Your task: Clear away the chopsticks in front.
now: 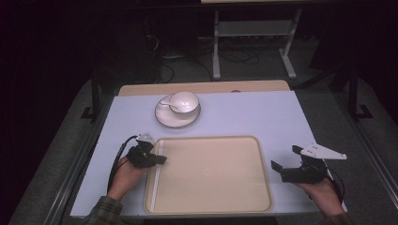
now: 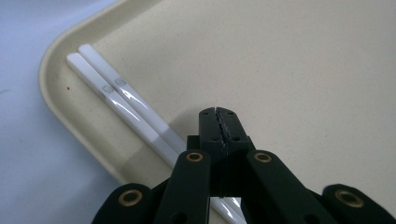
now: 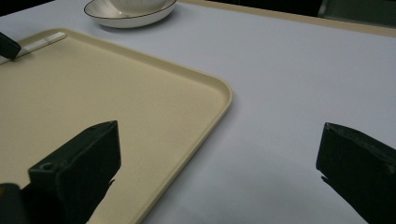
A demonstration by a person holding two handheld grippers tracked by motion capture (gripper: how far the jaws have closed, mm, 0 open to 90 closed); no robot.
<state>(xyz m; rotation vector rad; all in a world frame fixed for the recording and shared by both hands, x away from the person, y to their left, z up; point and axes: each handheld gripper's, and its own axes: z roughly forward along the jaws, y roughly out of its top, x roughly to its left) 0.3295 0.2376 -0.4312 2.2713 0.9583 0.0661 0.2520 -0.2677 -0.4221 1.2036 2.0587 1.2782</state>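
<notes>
The left gripper (image 2: 218, 113) was closed with nothing in it, above the chopsticks (image 2: 122, 103) at the tray's (image 1: 265, 164) left edge. The right gripper (image 1: 287, 157) was open. It probably could bump the chopsticks.

Left hand-held gripper (image 1: 162, 160), lower left of high view: matt black body, black cable looping off its back, small pale grey piece on top. In its own view (image 2: 218, 121): black link arms w/ brass-ringed pivots, small dark screws, pads w/ toothed inner edges. Left cuff, bottom left: plaid, green-brown. Right hand-held gripper (image 1: 285, 158), lower right: same black build, plus a light grey three-cornered plate w/ small holes on top, black cable at the wrist. In its own view (image 3: 219, 154): blocky black jaws, one screw hole.
</notes>
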